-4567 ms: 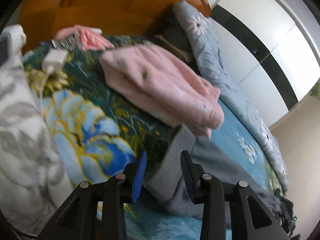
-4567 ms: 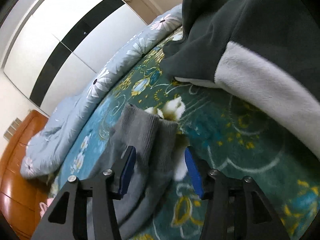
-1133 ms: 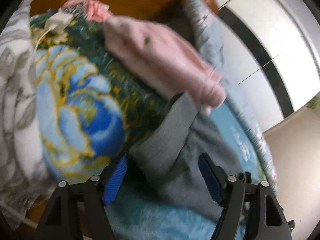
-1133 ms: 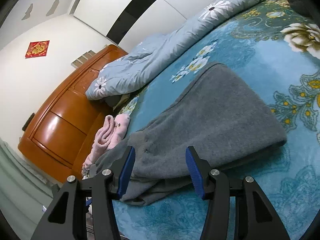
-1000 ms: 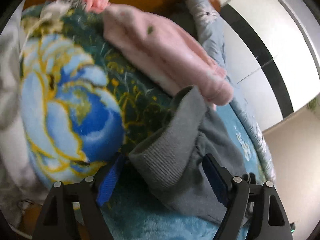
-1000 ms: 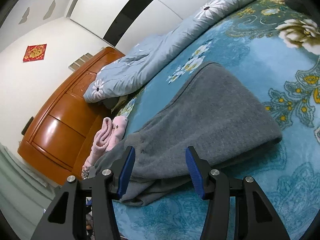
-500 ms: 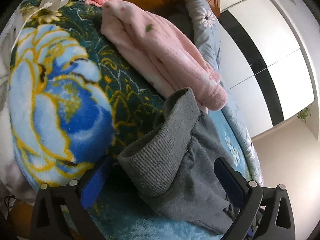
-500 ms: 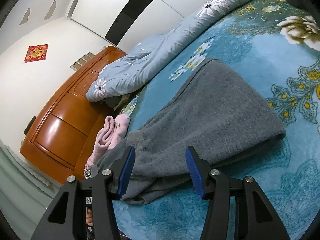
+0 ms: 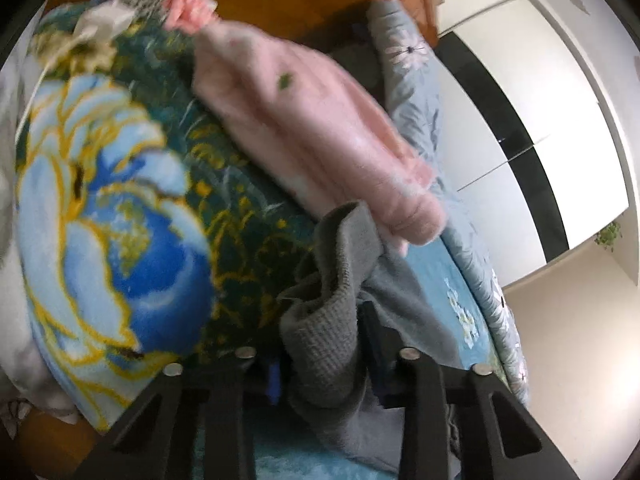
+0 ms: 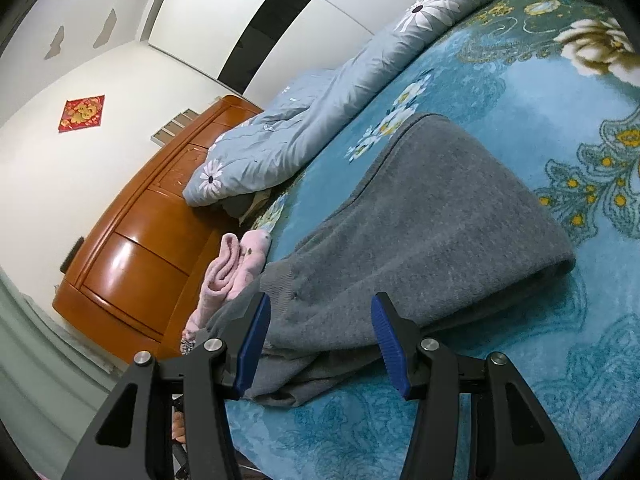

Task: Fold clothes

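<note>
A grey knit garment (image 10: 440, 216) lies folded across the blue flowered blanket (image 10: 500, 80). In the left wrist view its ribbed hem (image 9: 332, 280) stands bunched up between the fingers of my left gripper (image 9: 324, 346). Those jaws are closing, and the pads press on the fabric from both sides. My right gripper (image 10: 320, 320) hovers open just over the garment's near edge, with nothing between its pads. A folded pink fleece garment (image 9: 320, 132) lies just beyond the grey hem, toward the headboard; the right wrist view shows it as a pink roll (image 10: 236, 268).
A light-blue daisy quilt (image 10: 320, 120) is heaped along the far side of the bed. An orange wooden headboard (image 10: 152, 248) stands behind the pink garment. White wardrobe doors (image 9: 540, 100) with a black band fill the background. A white cable plug (image 9: 104, 20) lies blurred near the blanket's corner.
The left jaws spread wide around the ribbed hem, then came together on it, bunching the fabric. The right gripper has stayed where it was, equally open.
</note>
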Motion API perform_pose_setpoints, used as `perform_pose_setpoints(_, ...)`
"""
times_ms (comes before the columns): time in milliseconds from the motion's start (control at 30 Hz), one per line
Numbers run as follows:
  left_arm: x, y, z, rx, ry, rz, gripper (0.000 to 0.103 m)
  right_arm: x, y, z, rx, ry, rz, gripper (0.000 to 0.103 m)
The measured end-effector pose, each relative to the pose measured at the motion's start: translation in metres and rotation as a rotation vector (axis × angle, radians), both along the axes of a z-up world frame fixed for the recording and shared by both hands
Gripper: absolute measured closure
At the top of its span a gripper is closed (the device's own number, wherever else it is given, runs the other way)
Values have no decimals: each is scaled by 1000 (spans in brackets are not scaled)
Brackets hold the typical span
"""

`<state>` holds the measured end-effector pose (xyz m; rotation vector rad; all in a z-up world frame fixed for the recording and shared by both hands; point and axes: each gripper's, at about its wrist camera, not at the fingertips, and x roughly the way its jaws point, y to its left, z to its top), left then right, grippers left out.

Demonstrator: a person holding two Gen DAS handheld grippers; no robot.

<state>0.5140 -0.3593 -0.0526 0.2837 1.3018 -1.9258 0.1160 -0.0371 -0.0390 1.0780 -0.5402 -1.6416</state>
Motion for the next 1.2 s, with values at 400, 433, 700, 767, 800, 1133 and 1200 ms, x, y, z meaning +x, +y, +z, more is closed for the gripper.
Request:
perform_pose_setpoints(400,-133,68,148,-461,-102,-335,84,-9,13,-10,-78,-62,-2,49)
perform_pose_setpoints(433,-148,75,156,-487,-98,-376,84,-9,14,-10,-84,-64,-4,49)
perform_pose_setpoints(700,-286,144,166,-558,-121,-711,85,-19,45,-6,-138,-40,-119,49)
perform_pose_setpoints(767,-313,162,149,-555,-181,-774,85,-25,55,-6,-145,-32,-164,49)
perform_pose_setpoints(800,-327,171,140,-553,-212,-804,85,-27,60,-6,-147,-28,-186,49)
perform_pose_setpoints(1133,-357,213,61,-432,-393,-945,76,-36,72,-7,-169,-30,-229,49)
perform_pose_setpoints(1200,-351,219,64,-441,-390,-969,64,-37,71,-8,-168,-31,-228,49)
